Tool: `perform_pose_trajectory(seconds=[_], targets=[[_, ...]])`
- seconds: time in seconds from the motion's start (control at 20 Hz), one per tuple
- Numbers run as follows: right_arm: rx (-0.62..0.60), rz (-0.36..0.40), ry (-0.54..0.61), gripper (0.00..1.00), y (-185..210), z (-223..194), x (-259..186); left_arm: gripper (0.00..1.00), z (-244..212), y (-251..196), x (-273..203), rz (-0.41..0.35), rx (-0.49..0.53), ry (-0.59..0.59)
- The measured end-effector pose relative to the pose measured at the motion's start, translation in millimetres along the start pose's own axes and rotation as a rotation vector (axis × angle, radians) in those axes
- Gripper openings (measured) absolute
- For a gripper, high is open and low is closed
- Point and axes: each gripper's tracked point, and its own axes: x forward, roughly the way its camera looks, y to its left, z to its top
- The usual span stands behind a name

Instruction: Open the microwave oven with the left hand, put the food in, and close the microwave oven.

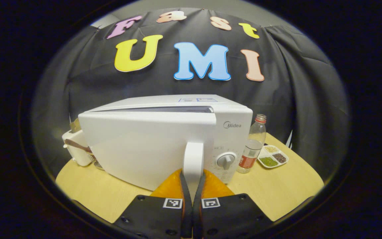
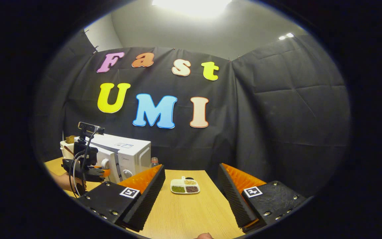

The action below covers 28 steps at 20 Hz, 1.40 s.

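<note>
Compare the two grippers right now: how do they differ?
The left gripper is shut on the microwave door handle; the right gripper is open and holds nothing.
The left gripper is at the microwave, whose door is slightly ajar; the right gripper hangs over the bare table, facing the divided dish.
Both carry square tags.

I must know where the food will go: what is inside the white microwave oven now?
Cannot tell: the white microwave oven door is barely ajar and covers the inside. The left hand-held gripper grips its handle.

Left gripper view close, facing the microwave door, right gripper view farther back, both sharing the table
</note>
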Motion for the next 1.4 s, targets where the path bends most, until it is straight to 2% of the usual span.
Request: perform_pose_trajectory(seconds=[0.1, 0.2, 0.35, 0.55, 1.05, 1.4], targets=[[0.016, 0.054, -0.004, 0.98, 11.5, -0.1, 2.9, 0.10, -4.7, 4.8, -13.3, 0.010, -0.004, 0.004], [0.022, 0.111, -0.006, 0.98, 23.0, -1.4, 6.5, 0.17, -9.6, 10.4, -29.3, 0.029, 0.011, -0.004], [0.041, 0.194, 0.000, 0.98, 42.4, -2.5, 7.4, 0.22, -20.3, 23.6, -54.4, 0.059, 0.022, -0.006], [0.037, 0.254, -0.003, 0.98, 73.2, 0.2, 7.7, 0.24, -32.4, 43.3, -85.3, 0.068, 0.019, 0.008], [0.015, 0.342, 0.008, 0.98, 155.8, 7.3, -10.6, 0.25, -56.2, 103.1, -149.5, 0.058, -0.005, 0.018], [-0.010, 0.411, -0.006, 0.98, 218.0, 20.0, -28.6, 0.25, -73.1, 175.4, -194.8, 0.118, -0.047, 0.028]])
